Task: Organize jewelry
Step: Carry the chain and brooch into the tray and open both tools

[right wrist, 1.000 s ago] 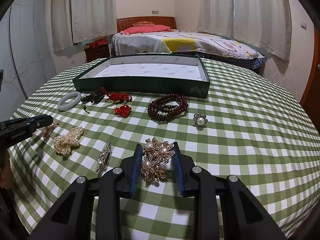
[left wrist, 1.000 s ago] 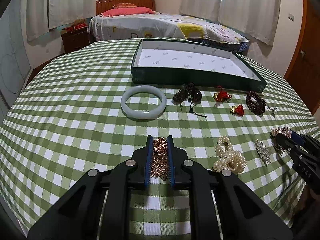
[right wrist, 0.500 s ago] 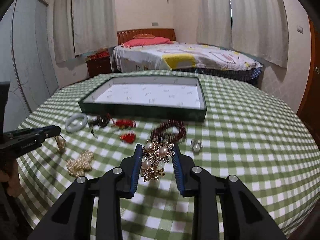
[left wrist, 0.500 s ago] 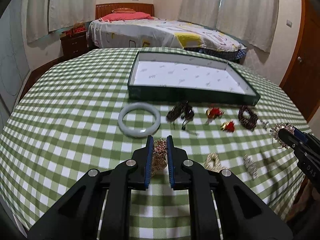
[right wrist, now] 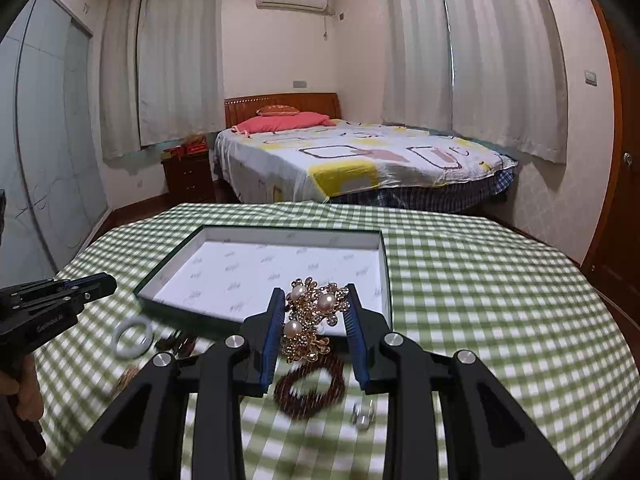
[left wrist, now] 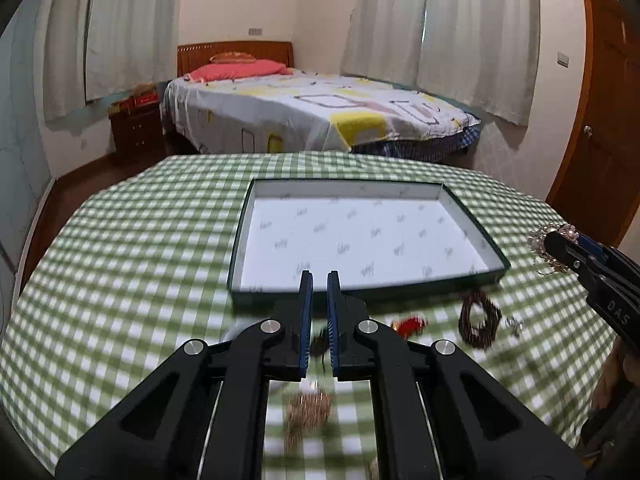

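Note:
A green box with a white paper lining (left wrist: pixel 360 236) (right wrist: pixel 248 272) lies open on the checked table. My left gripper (left wrist: pixel 319 280) is raised over the box's near edge, its jaws nearly shut with nothing between them. A blurred gold chain (left wrist: pixel 308 408) lies on the cloth below it. My right gripper (right wrist: pixel 314 300) is shut on a gold brooch with pearls (right wrist: pixel 312 320), held above the box's near right corner; it also shows in the left wrist view (left wrist: pixel 548 248).
A jade bangle (right wrist: pixel 132 338), dark bead bracelet (right wrist: pixel 310 392) (left wrist: pixel 478 322), red ornament (left wrist: pixel 410 326), dark cord piece (right wrist: pixel 180 344) and pearl ring (right wrist: pixel 362 416) lie on the table (right wrist: pixel 500 300) before the box. A bed (left wrist: pixel 312 116) stands behind.
Both grippers rose and moved toward the box. The gold chain left my left gripper and now lies on the cloth. The right gripper still holds the brooch.

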Motion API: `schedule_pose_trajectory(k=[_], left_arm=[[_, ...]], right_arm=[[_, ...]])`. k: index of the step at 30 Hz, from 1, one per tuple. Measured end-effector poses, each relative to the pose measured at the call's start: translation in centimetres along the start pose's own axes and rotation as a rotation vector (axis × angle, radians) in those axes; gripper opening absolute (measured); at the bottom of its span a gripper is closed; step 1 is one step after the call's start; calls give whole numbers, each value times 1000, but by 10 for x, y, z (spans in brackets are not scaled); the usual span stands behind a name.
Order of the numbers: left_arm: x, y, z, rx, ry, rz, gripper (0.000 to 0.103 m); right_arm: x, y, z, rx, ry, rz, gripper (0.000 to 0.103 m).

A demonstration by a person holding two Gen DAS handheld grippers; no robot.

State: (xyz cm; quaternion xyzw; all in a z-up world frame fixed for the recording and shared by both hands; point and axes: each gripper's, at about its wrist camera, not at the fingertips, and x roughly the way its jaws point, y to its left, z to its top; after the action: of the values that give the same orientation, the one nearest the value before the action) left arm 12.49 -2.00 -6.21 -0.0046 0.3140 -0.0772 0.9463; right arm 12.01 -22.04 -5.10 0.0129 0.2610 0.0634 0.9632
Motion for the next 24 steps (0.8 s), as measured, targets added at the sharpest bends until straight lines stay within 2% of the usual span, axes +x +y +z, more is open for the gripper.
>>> schedule_pose_trajectory(k=[6, 17, 19, 21, 24], left_arm=[[7, 4, 5, -7, 16, 1, 8], [19, 11, -60, -18, 161, -3, 11], [24, 9, -68, -12, 182, -5, 17], [25, 9, -73, -17, 189, -9, 32], [28, 8, -76, -11, 195, -13, 40]], right_arm=[[9, 1, -5, 10, 25, 0, 30], [1, 4, -48, 29, 127, 22, 30], [2, 6, -55, 29, 145, 22, 30], [3, 6, -60, 31, 160, 25, 30], [4, 8, -62, 32, 170, 32, 30]])
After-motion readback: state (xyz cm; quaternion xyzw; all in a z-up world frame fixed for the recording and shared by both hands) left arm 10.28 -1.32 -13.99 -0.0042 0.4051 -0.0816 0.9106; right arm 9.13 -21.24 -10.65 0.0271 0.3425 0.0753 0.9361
